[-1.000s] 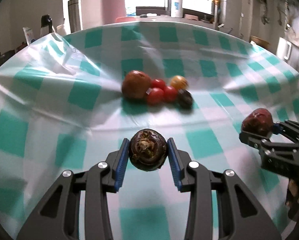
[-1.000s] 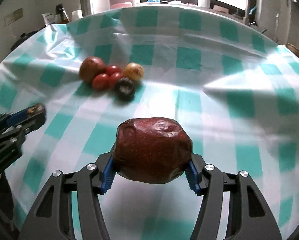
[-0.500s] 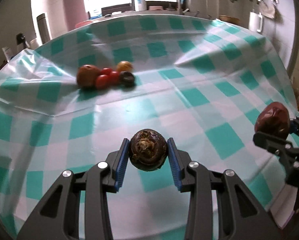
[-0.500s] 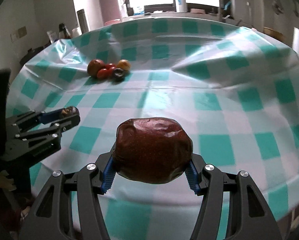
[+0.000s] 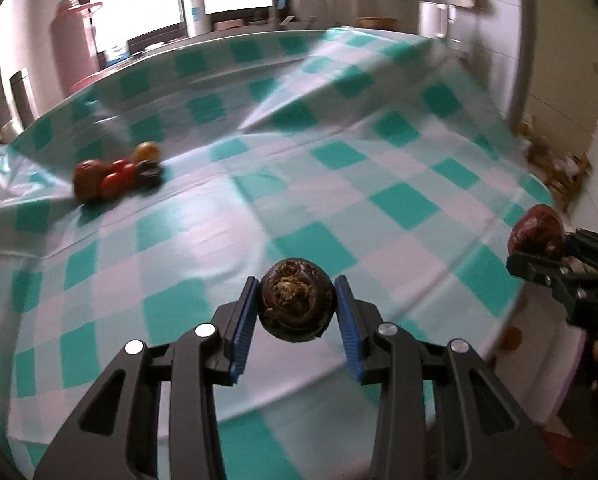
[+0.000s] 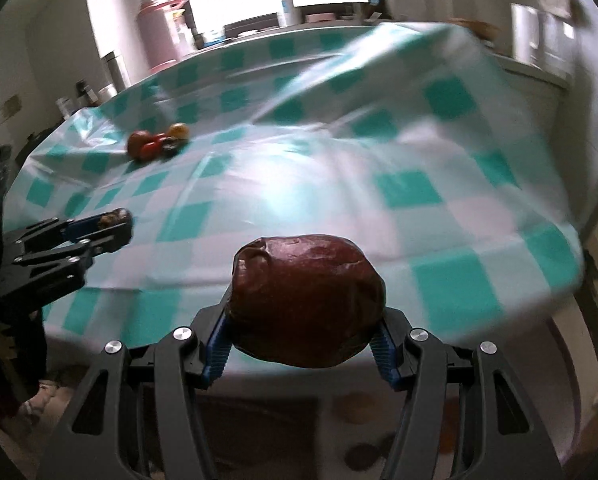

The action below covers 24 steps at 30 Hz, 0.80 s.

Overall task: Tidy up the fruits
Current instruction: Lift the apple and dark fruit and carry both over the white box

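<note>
My left gripper [image 5: 296, 306] is shut on a small dark round fruit [image 5: 296, 304] with a dried brown top, held above the near part of the table. My right gripper [image 6: 305, 322] is shut on a large wrinkled dark red fruit [image 6: 307, 300], held past the table's near edge. Each gripper shows in the other's view: the right one [image 5: 555, 252] at the right, the left one [image 6: 111, 224] at the left. A cluster of fruits [image 5: 117, 174] lies far left on the table; it also shows in the right wrist view [image 6: 157, 144].
The table wears a creased teal and white checked plastic cloth [image 5: 339, 184]. Its near edge [image 6: 419, 320] lies just ahead of the right gripper, with floor below. A pink flask [image 5: 73, 44] and a white bottle [image 5: 195, 10] stand beyond the far edge.
Both grippers have pulled back and away from the fruit cluster, still holding their fruits. The cluster looks smaller and further left. The right gripper now hangs past the table's near edge.
</note>
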Tool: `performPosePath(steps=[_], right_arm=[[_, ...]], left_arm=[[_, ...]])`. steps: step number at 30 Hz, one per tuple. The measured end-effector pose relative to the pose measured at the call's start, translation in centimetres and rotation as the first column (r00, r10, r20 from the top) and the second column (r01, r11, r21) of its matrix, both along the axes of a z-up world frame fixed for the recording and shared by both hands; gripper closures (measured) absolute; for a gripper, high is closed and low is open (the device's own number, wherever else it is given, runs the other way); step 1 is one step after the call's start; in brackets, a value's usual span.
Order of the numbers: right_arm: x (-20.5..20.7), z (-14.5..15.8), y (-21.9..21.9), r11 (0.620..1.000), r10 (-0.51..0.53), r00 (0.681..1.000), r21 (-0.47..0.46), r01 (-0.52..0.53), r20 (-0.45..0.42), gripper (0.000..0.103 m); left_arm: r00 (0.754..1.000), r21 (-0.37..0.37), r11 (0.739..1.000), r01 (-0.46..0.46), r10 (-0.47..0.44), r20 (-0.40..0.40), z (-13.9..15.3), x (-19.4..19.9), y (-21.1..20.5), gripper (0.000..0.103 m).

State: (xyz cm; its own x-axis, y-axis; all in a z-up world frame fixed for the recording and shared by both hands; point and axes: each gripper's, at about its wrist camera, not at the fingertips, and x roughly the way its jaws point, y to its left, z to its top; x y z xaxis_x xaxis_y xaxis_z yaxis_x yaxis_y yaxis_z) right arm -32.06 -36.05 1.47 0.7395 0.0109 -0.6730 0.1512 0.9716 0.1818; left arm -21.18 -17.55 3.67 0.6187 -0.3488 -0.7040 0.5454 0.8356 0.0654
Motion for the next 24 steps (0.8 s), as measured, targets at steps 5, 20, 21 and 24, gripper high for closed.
performPosePath(steps=[5,20,21,24], right_arm=[[-3.3,-1.4,-4.0,0.994,-0.108,0.994,0.028,0.108,-0.013,0.045],[-8.2,-7.8,-12.2,0.939,-0.339,0.928,0.006,0.344,-0.156,0.045],[-8.1,-8.6,-12.7,0.935,-0.349,0.92,0.004,0.356,-0.18,0.045],[-7.5,-10.7,-13.8,0.924,-0.377,0.892,-0.034,0.381,-0.251,0.045]], left_arm=[[0.995,0.028,0.995,0.097,-0.096,-0.027,-0.6,-1.7,-3.3,0.065],[0.863,0.166,0.848,0.504,-0.502,-0.052,-3.5,-10.2,-16.4,0.064],[0.851,0.179,0.833,0.524,-0.522,-0.06,-4.0,-10.6,-17.1,0.064],[0.801,0.219,0.771,0.598,-0.583,-0.136,-7.0,-11.8,-20.2,0.064]])
